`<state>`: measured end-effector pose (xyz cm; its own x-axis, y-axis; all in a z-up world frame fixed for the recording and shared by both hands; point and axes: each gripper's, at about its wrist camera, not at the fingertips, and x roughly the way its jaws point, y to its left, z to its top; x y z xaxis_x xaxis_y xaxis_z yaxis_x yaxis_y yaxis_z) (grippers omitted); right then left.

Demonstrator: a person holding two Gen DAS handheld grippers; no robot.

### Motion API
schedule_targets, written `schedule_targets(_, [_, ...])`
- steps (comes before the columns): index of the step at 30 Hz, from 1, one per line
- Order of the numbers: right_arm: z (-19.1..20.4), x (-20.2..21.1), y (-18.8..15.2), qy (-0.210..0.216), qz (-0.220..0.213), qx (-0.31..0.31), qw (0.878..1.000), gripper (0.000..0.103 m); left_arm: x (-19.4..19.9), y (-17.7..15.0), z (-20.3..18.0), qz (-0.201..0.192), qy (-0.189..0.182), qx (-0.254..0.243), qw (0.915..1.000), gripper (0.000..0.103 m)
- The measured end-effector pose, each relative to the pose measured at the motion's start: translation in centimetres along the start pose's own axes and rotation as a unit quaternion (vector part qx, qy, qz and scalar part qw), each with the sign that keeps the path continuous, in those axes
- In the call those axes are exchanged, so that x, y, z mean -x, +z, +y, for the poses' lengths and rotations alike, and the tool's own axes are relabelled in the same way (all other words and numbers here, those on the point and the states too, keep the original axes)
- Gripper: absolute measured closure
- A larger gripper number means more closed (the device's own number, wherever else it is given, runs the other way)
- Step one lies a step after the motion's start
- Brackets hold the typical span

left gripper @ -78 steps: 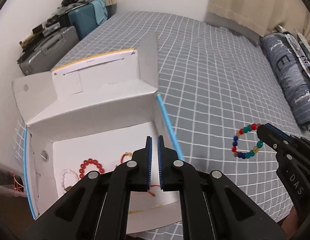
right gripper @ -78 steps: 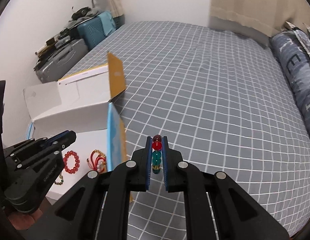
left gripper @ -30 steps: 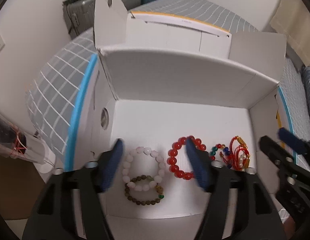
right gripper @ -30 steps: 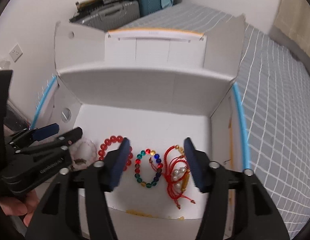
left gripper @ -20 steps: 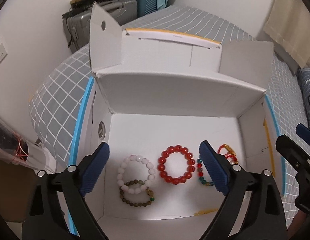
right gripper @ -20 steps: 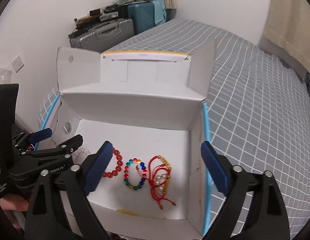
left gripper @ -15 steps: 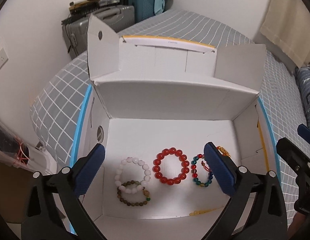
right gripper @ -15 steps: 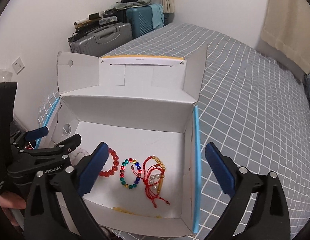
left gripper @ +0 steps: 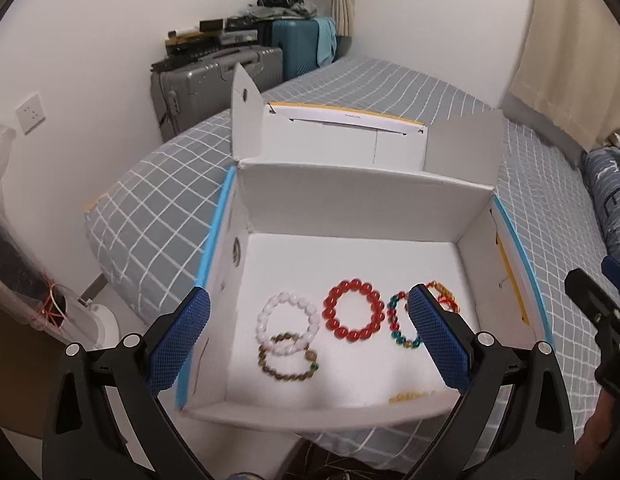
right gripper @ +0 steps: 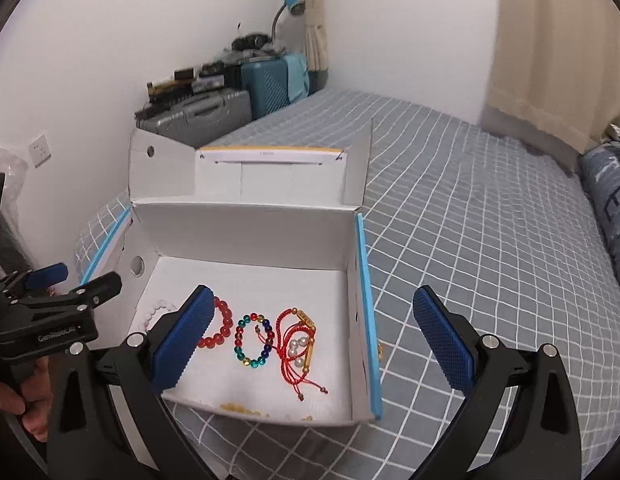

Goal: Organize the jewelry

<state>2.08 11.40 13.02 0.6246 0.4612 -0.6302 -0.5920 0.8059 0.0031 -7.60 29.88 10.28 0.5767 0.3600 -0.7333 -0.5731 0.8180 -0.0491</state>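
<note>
On the bed (right gripper: 470, 216), near its left corner, sits the open white box (right gripper: 245, 240) with every visible bracelet inside: red beads (left gripper: 353, 314), white beads (left gripper: 287, 318), multicoloured beads (right gripper: 253, 340). Organizing looks finished. Both tongs, left (left gripper: 310, 344) and right (right gripper: 310, 344), gape wide, empty. Suitcases (right gripper: 213, 114) line the far wall.

Open box on the bed, bracelets in a row inside

The box (left gripper: 362, 204) sat on the bed (right gripper: 470, 208), its lid folded back behind it. In it, left to right, lay two overlapping bracelets (left gripper: 287, 334), a beaded ring (left gripper: 353, 314), a second beaded ring (right gripper: 251, 340) and a corded bracelet (right gripper: 297, 340). Suitcases (right gripper: 213, 110) stood behind the bed, against the wall.
</note>
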Motion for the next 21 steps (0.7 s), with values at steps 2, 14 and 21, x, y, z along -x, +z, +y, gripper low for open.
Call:
schedule_targets(2, [0.1, 0.9, -1.2, -0.004, -0.009, -0.003, 1.000, 0.008, 1.0, -1.2, 0.4, -0.011, 0.005, 0.000, 0.9999, 0.006])
schedule_targets(14, [0.8, 4.4, -7.7, -0.007, -0.022, -0.013, 1.000, 0.008, 5.1, -7.8, 0.4, -0.043, -0.007, -0.013, 0.9989, 0.006])
schedule_targets(21, [0.7, 4.0, -9.6, -0.006, -0.015, -0.017, 1.000, 0.008, 5.0, -9.9, -0.1, -0.044, -0.006, -0.028, 0.9986, 0.006])
